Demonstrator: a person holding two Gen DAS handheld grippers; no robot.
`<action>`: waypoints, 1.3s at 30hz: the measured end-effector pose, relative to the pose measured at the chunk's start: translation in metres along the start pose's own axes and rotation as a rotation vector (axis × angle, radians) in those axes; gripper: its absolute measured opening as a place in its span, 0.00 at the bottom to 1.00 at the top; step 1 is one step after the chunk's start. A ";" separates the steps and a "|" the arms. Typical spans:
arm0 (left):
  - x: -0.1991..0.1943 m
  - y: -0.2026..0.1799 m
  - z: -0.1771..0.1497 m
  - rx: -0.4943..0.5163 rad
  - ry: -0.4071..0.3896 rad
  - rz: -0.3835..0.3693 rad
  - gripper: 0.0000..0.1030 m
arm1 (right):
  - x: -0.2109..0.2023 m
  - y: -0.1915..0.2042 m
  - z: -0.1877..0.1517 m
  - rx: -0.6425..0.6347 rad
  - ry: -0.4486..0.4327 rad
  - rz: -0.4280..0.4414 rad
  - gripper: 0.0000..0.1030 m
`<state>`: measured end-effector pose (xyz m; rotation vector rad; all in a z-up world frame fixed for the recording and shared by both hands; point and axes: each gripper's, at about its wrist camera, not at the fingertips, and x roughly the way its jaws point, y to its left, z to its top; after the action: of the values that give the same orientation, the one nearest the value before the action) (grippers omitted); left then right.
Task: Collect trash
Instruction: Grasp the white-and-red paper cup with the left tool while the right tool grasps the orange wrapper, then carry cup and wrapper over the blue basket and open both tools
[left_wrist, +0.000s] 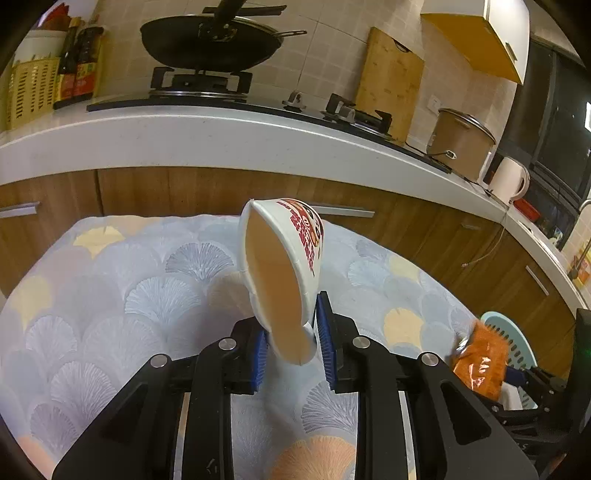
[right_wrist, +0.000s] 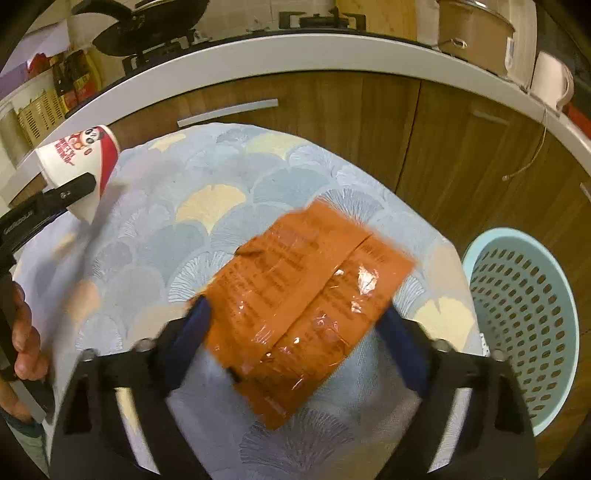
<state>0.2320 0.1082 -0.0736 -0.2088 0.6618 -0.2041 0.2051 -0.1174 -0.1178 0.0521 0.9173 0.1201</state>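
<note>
My left gripper (left_wrist: 291, 339) is shut on the rim of a white paper cup (left_wrist: 284, 266) with red print, held tilted above the table with its mouth turned to the left. The cup also shows in the right wrist view (right_wrist: 79, 162) at the left. My right gripper (right_wrist: 295, 328) is shut on an orange plastic wrapper (right_wrist: 306, 291), its blue pads against the wrapper's two sides, above the table. The wrapper also shows in the left wrist view (left_wrist: 480, 362) at the right. A light blue perforated basket (right_wrist: 524, 306) stands on the floor to the right of the table.
The table wears a pale blue fan-pattern cloth (left_wrist: 110, 295). Behind it run wooden cabinets and a white counter (left_wrist: 221, 140) with a wok (left_wrist: 210, 44), a cutting board (left_wrist: 391, 77), a rice cooker (left_wrist: 458, 144) and a white kettle (left_wrist: 508, 181).
</note>
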 end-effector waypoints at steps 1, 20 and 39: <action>0.000 0.000 0.000 -0.002 -0.001 -0.001 0.22 | -0.001 0.003 -0.001 -0.015 -0.003 -0.003 0.62; -0.027 -0.044 0.008 0.089 -0.072 -0.043 0.22 | -0.051 -0.011 -0.007 -0.021 -0.143 0.101 0.05; -0.034 -0.229 -0.017 0.253 -0.050 -0.289 0.22 | -0.140 -0.163 -0.022 0.189 -0.257 -0.020 0.05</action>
<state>0.1675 -0.1044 -0.0078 -0.0651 0.5480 -0.5549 0.1165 -0.2967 -0.0363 0.2282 0.6699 0.0070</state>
